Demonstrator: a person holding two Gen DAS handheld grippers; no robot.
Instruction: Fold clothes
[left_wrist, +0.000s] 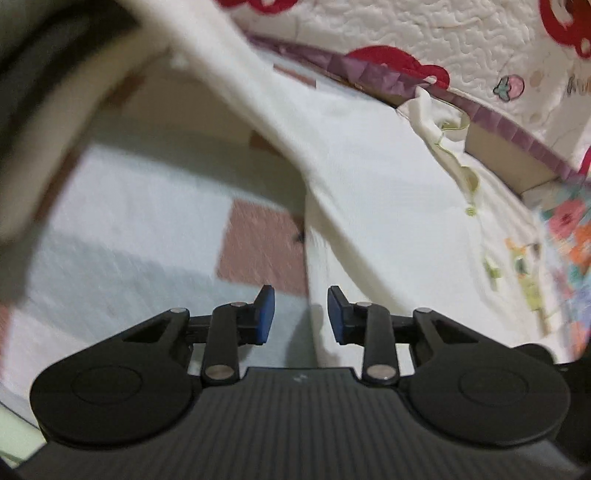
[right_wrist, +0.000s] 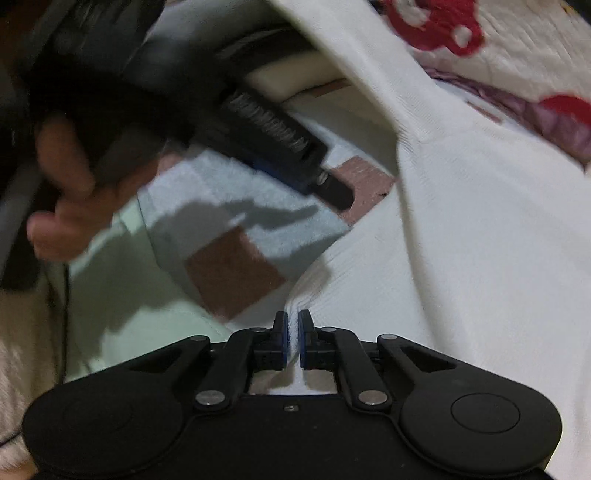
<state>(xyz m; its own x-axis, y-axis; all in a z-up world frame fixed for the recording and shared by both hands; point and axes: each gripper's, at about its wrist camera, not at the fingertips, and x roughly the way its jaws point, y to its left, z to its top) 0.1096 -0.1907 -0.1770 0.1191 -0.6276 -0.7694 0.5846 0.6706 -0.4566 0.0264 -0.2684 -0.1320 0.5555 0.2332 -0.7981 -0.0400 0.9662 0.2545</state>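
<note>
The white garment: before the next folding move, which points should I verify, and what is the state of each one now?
1. Right gripper pinches a fold of the white garment: ok.
2. Left gripper holds cloth: not ok; jaws apart, nothing pressed between the pads, the garment edge just ahead.
3. Left gripper aligned with the garment edge: ok, the edge lies near its right pad.
4. Garment flat: not ok; one part rises off the checked blanket.
5. Collar and buttons visible: ok.
6. Far side of the garment: cannot tell.
</note>
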